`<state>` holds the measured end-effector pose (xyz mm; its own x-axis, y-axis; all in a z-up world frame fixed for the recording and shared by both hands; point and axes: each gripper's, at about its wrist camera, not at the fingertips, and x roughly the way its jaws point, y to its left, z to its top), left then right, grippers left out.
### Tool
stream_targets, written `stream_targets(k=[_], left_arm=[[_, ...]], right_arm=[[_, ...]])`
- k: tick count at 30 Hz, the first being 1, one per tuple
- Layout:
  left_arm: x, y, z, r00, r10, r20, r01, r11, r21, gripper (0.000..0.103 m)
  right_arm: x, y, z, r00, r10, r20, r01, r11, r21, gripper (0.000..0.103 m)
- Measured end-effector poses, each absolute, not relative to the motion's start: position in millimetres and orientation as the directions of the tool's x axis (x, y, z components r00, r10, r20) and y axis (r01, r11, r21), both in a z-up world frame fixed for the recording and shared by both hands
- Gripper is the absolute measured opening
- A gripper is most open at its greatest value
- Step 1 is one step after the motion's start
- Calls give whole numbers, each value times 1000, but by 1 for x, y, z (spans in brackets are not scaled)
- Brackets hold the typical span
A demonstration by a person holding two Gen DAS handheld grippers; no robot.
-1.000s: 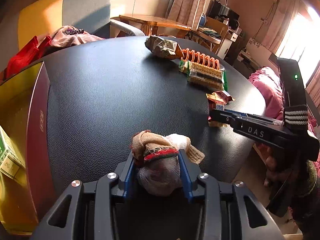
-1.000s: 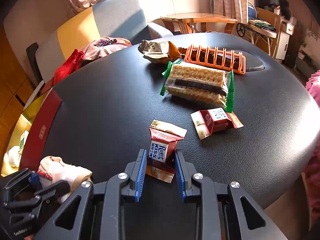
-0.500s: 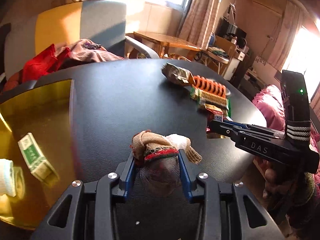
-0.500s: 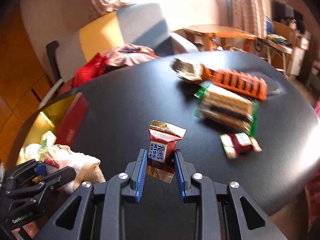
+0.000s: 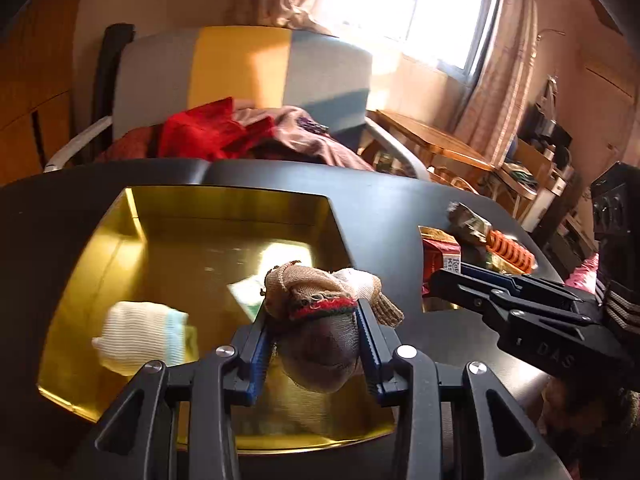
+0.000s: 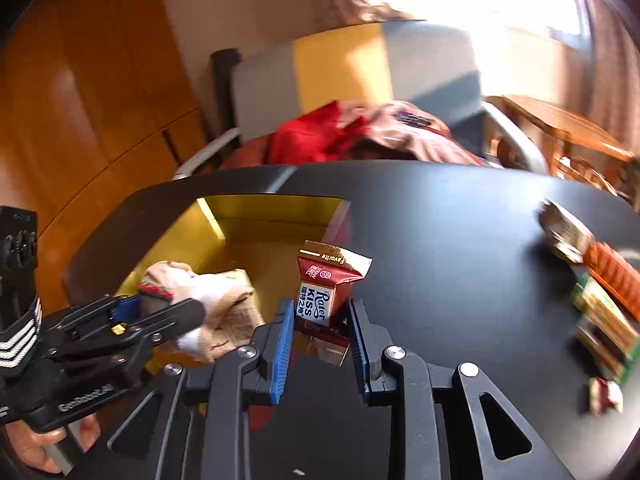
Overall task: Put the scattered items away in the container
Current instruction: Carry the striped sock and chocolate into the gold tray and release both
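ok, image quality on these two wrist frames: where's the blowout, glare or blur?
Left wrist: window blown out to white; sun glare patch on the gold container floor; rolled sock in the left gripper is sharp, while the white sock is soft. Right wrist: top right is overexposed, the snacks at the right edge are smeared, the chocolate packet print is readable.

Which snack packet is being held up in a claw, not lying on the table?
The red Kiss packet, pinched upright by the right gripper; the others lie flat.

Beyond my tabletop's (image 5: 400, 208) far edge stands a grey-and-yellow armchair (image 5: 240, 68) heaped with red and pink clothes (image 5: 224, 132); right of it, a wooden table (image 5: 432, 140) under the curtained window (image 5: 432, 4).
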<state>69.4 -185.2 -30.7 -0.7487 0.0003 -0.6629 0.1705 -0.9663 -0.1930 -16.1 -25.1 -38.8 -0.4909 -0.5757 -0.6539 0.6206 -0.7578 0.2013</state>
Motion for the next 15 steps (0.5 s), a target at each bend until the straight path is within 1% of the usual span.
stream_targets(k=[9,15], left_arm=[[81,-227,-32,-740,-119,-662,291,-944,-155,39],[80,-246,-37,-707,-180,-684,354,-927,-122,39]], right_arm=[[-17,-79,-41,-441,-607,-662,686,-703,187,27],[-20,-107,-48,-418,-596,-685,706,-688,168,27]])
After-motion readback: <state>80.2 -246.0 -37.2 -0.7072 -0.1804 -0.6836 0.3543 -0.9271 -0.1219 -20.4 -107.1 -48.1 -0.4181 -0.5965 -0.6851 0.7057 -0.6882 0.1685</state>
